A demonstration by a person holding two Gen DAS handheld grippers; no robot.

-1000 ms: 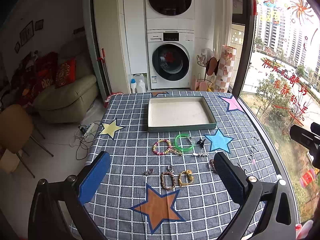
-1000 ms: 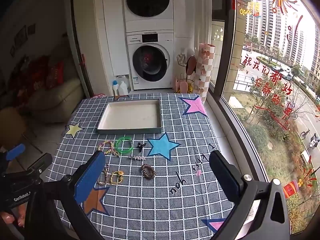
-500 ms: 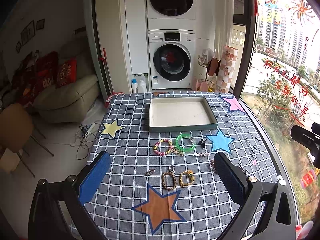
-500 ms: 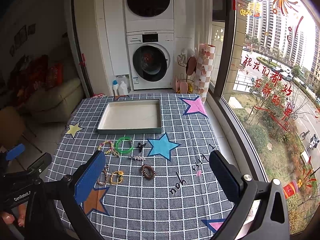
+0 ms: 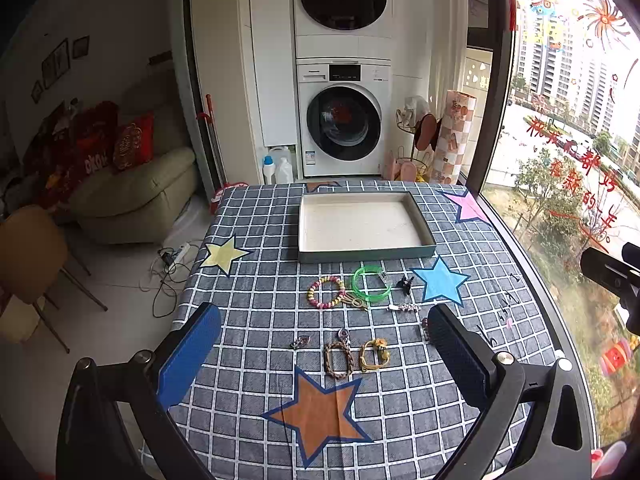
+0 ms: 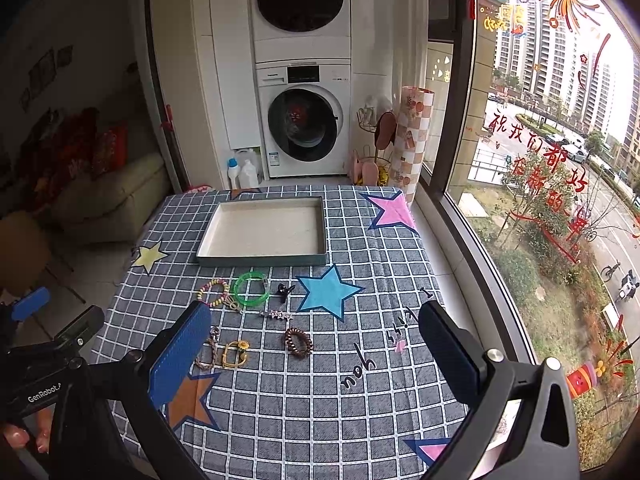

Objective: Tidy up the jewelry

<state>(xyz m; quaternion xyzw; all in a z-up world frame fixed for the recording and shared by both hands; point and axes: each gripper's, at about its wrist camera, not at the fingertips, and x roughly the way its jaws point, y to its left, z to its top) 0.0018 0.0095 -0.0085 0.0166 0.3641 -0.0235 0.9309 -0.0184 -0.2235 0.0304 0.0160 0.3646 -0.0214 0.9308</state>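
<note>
An empty white tray (image 5: 425,229) (image 6: 204,246) with a grey-green rim sits at the far middle of the checked tablecloth. In front of it lie a green bangle (image 5: 372,278) (image 6: 251,289), a pastel bead bracelet (image 5: 326,291) (image 6: 213,292), a black clip (image 5: 405,283), a small star hairpin (image 6: 277,314), a braided brown bracelet (image 5: 338,359), a yellow cord bracelet (image 5: 374,355) (image 6: 235,354) and a brown coil hair tie (image 6: 298,342). My left gripper (image 5: 320,356) is open above the near bracelets. My right gripper (image 6: 316,354) is open above the hair tie. Both are empty.
The cloth carries coloured star patches: orange (image 5: 320,412), blue (image 5: 440,282), yellow (image 5: 224,254), pink (image 6: 390,210). A window runs along the right table edge. A washer (image 5: 344,120) stands beyond the far edge, a sofa (image 5: 132,196) and chair at left.
Both views have shifted very slightly; the grippers stay open and no jewelry has moved.
</note>
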